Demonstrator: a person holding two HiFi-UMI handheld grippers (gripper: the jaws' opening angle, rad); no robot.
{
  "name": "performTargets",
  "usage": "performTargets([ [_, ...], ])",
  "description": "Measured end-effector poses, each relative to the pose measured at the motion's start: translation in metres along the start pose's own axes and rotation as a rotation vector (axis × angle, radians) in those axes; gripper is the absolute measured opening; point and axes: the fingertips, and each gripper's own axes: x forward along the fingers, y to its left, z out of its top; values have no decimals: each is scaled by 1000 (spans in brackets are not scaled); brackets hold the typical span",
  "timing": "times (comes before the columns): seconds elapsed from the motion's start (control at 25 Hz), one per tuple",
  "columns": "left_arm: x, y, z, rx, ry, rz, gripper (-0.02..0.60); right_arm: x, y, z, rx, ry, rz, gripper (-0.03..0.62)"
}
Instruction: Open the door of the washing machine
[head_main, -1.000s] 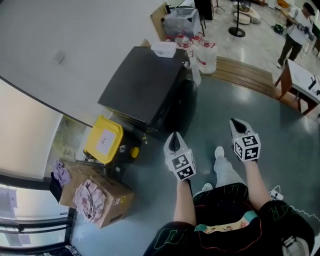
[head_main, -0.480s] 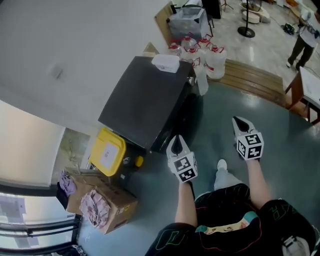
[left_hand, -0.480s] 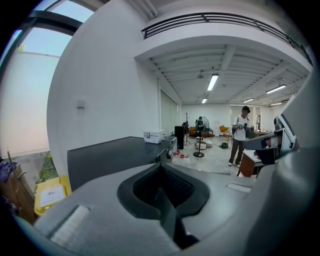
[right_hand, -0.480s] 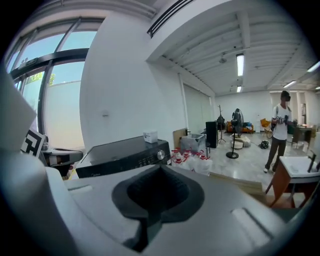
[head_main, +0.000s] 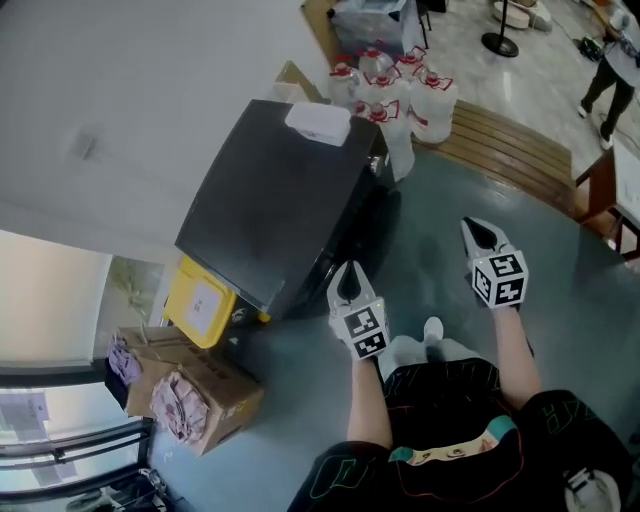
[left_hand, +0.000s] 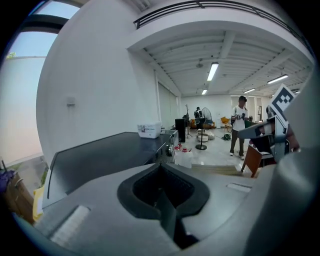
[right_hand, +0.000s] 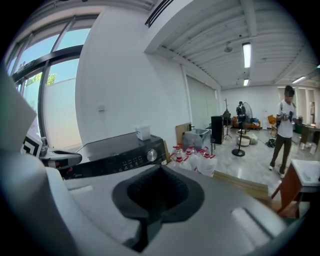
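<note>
Nearest, my left gripper (head_main: 347, 283) and right gripper (head_main: 481, 236) are both clenched and empty. Just beyond the left one stands the black washing machine (head_main: 275, 200). Its control panel (right_hand: 120, 162) print is illegible. A white box (head_main: 318, 120) sits on top.

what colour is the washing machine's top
Black; the washing machine shows best in the head view.

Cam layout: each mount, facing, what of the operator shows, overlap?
Head view: on the head, steeply down at the washing machine; arms, legs, left hand-held gripper, right hand-held gripper show.
Left gripper view: rides the left one, looks across the machine's top; own shut jaws show.
Right gripper view: rides the right one, faces the machine's control panel; own shut jaws show.
Shared: washing machine, all three.
</note>
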Motion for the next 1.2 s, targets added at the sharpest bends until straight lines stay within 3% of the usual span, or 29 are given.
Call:
performTargets([
  [0.2, 20, 19, -43, -31, 93, 1, 11, 59, 40, -6, -58, 64, 110, 3],
  [0.48, 45, 14, -123, -191, 232, 10, 12, 119, 82, -46, -267, 243, 275, 3],
  [0.6, 59, 20, -145, -219, 264, 15, 12, 145, 96, -58, -336, 293, 328, 3],
  [0.84, 56, 65, -225, -314, 382, 109, 12, 184, 142, -84, -469, 359, 440, 5],
  [0.92, 55, 76, -252, -310, 438, 118, 15, 196, 154, -88, -528, 379, 484, 62],
  [1.0, 53, 77, -272, -296, 493, 105, 25, 202, 166, -94, -608, 406, 528, 78],
  [1.08, 53, 76, -281, -288, 518, 87, 94, 204, 176, -100, -700, 431, 572, 106],
  [1.2, 52, 81, -285, -264, 534, 75, 134, 205, 191, -111, -859, 457, 644, 152],
])
